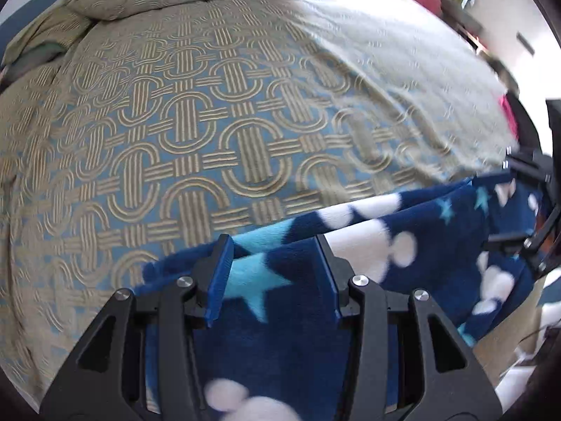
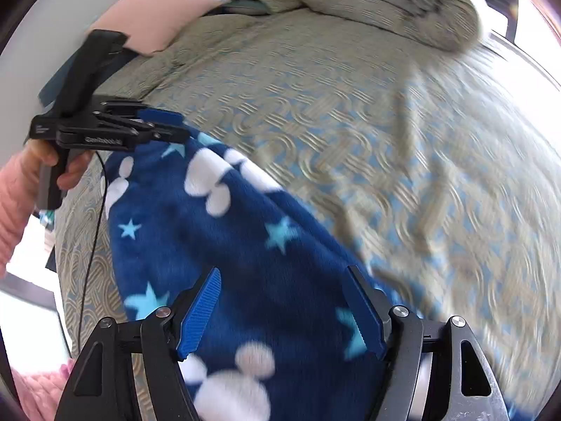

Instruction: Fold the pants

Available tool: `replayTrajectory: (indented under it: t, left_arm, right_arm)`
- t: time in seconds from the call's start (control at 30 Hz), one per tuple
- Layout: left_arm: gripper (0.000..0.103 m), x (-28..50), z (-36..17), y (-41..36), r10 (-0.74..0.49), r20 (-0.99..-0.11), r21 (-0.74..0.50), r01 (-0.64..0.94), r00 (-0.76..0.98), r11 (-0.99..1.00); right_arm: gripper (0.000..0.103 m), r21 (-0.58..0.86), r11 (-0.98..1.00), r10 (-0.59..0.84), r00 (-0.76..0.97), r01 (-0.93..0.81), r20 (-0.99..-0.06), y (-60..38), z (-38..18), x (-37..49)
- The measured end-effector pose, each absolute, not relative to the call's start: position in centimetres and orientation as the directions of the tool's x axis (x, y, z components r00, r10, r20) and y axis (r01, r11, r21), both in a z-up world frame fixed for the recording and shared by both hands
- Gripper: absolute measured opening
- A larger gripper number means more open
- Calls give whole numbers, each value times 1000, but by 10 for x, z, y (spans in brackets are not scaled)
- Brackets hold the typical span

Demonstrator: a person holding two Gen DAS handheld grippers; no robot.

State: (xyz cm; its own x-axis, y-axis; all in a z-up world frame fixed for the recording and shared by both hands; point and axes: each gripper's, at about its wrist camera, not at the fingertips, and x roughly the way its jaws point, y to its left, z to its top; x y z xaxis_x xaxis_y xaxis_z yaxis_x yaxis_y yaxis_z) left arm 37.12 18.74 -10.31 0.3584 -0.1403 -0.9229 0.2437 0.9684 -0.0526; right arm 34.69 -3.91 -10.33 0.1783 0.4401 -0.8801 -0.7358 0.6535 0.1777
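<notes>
Left tool [image 1: 275, 273]: jaws part-way open, blue pads standing either side of a band of fleece; the cloth lies between them, but whether the pads press on it cannot be told from its own camera. In the right wrist view the same tool [image 2: 164, 124] appears at the far upper corner of the garment, held by a hand [image 2: 58, 168] in a pink knitted sleeve [image 2: 10, 203], with the corner of the cloth at its tips. Right tool [image 2: 282, 307]: jaws wide apart, fleece lying in the gap, pads clear of it on both sides; nothing gripped. Only its black frame shows in the left wrist view, at the right edge. The pants [image 2: 217, 252], navy fleece printed with white mouse-head shapes and light blue stars, are stretched as a long strip between the two tools, long axis running from the left tool to the right tool, across the near edge of the bed. Bedspread [image 1: 182, 122] with an interlocking loop pattern lies beyond. A bunched duvet [image 2: 385, 3] and a pink pillow [image 2: 154, 17] sit at the head of the bed.
</notes>
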Motion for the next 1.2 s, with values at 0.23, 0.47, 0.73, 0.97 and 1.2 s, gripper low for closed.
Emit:
replayTrajectory:
  t: [0.23, 0.47, 0.73, 0.97, 1.2]
  left_arm:
    - [52, 375, -128, 194, -153, -957, -53, 371, 246, 927]
    - [38, 376, -131, 191, -140, -950, -22, 388, 278, 922]
    - [30, 381, -108, 208, -117, -915, -24, 237, 385, 971]
    - [46, 334, -80, 211, -172, -864, -103, 169, 473, 980]
    - [52, 311, -120, 180, -24, -923, 45, 169, 384, 985]
  right_arm:
    - [69, 263, 502, 460, -4, -824, -888, 27, -130, 376]
    - [6, 248, 538, 406, -10, -805, -914, 41, -138, 377]
    - [15, 122, 611, 322, 104, -782, -941, 41, -129, 395]
    - [62, 172, 797, 398, 289, -578, -870, -25, -93, 377]
    - [70, 55, 961, 155, 361, -271, -920, -221, -94, 311]
